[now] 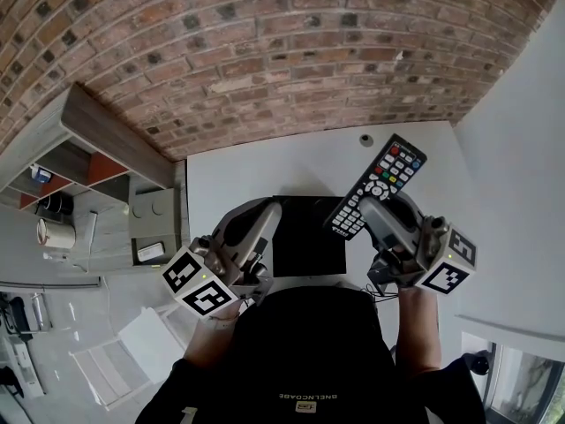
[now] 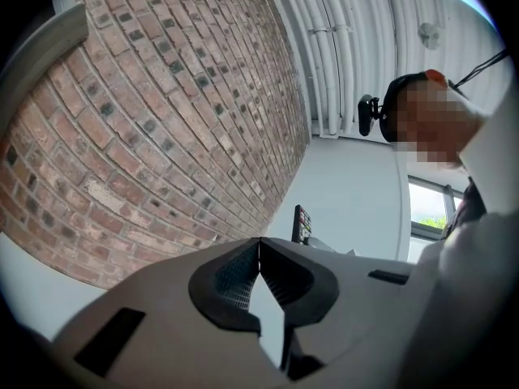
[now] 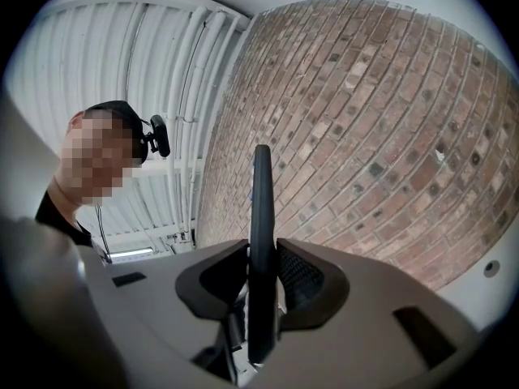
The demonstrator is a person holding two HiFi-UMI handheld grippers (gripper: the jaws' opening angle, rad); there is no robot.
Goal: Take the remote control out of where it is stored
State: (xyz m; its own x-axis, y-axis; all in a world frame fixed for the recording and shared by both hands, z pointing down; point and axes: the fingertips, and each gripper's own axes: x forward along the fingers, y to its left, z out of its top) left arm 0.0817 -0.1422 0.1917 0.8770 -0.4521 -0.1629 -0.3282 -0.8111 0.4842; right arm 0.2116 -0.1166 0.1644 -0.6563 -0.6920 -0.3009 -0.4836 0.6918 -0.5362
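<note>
A black remote control (image 1: 378, 185) with coloured buttons is held up over the white table (image 1: 265, 166), its lower end clamped in my right gripper (image 1: 369, 208). In the right gripper view the remote control (image 3: 261, 241) stands edge-on between the pads, which press on both its sides. My left gripper (image 1: 268, 212) hovers to the left, over the dark open drawer (image 1: 307, 237); its jaws meet at the tips with nothing between them. In the left gripper view my left gripper (image 2: 259, 259) points at the brick wall, and the remote control (image 2: 302, 224) shows small beyond it.
A red brick wall (image 1: 291, 51) stands behind the table. A small round fitting (image 1: 365, 139) sits at the table's far edge. Low shelves (image 1: 97, 184) with boxes and a cup stand to the left. A white wall (image 1: 521, 184) closes the right side.
</note>
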